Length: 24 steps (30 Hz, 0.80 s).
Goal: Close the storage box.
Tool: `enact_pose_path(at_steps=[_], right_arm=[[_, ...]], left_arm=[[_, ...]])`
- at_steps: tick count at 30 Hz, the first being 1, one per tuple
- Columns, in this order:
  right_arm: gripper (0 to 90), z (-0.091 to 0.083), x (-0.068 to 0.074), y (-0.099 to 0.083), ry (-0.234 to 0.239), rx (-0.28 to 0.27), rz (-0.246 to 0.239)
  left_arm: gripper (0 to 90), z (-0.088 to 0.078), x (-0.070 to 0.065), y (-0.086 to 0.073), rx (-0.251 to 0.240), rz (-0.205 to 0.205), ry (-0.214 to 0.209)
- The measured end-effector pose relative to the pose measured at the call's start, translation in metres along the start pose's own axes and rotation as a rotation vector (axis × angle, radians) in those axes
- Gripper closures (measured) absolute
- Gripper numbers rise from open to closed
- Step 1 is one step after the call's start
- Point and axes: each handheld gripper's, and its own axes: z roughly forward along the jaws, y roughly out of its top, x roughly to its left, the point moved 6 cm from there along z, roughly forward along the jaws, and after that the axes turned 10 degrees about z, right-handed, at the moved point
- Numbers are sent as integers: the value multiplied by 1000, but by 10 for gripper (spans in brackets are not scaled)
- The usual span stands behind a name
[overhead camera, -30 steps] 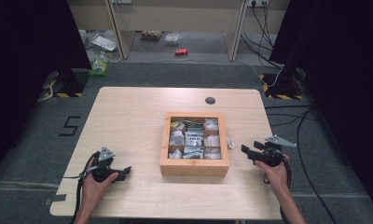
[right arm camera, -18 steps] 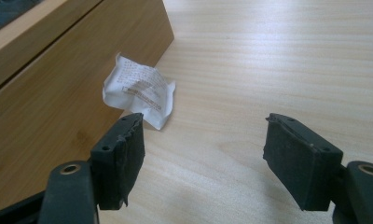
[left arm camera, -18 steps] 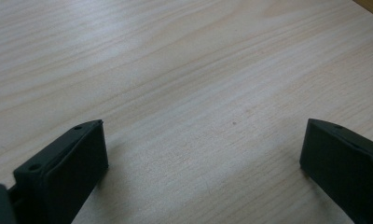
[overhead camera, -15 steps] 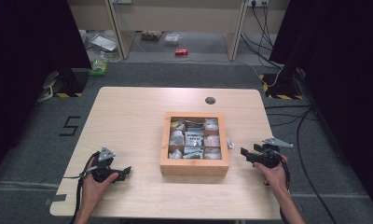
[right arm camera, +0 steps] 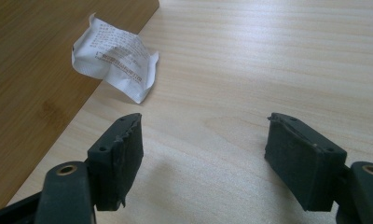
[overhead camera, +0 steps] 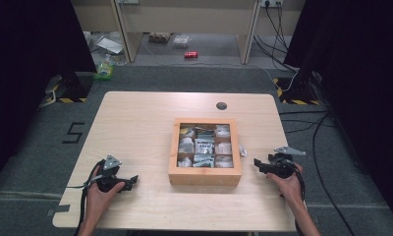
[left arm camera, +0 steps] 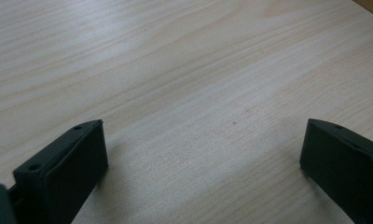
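A square wooden box (overhead camera: 205, 176) stands a little right of the table's middle, its compartments holding several small packets (overhead camera: 203, 146). One white printed packet (overhead camera: 242, 151) lies outside, leaning on the box's right wall; the right gripper view has this packet (right arm camera: 117, 63) ahead and to the left, against the wall (right arm camera: 31, 79). My right gripper (overhead camera: 257, 163) rests on the table right of the box, and in its own view the right gripper (right arm camera: 203, 120) is open over bare wood. My left gripper (overhead camera: 130, 182) sits near the front left; close up, the left gripper (left arm camera: 202, 128) is open and holds nothing.
A small black round disc (overhead camera: 221, 105) is set in the table beyond the box. Bare tabletop (overhead camera: 135, 128) spreads left of the box. On the floor past the table lie a red can (overhead camera: 190, 54), cables and clutter.
My right gripper has slipped slightly toward the table's front edge. The left gripper and the box have stayed put.
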Motion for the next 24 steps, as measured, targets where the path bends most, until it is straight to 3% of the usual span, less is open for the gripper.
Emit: enact_pose_path(at_steps=[14,18,24], right_arm=[[236,3,6,-3,-55,27,-91],[217,5,10,-4,-87,41,-162],[217,5,10,-5,-86,42,-162]], left_arm=[[0,0,0,0,0,0,0],[0,0,0,0,-1,0,0],[0,0,0,0,0,-1,-1]])
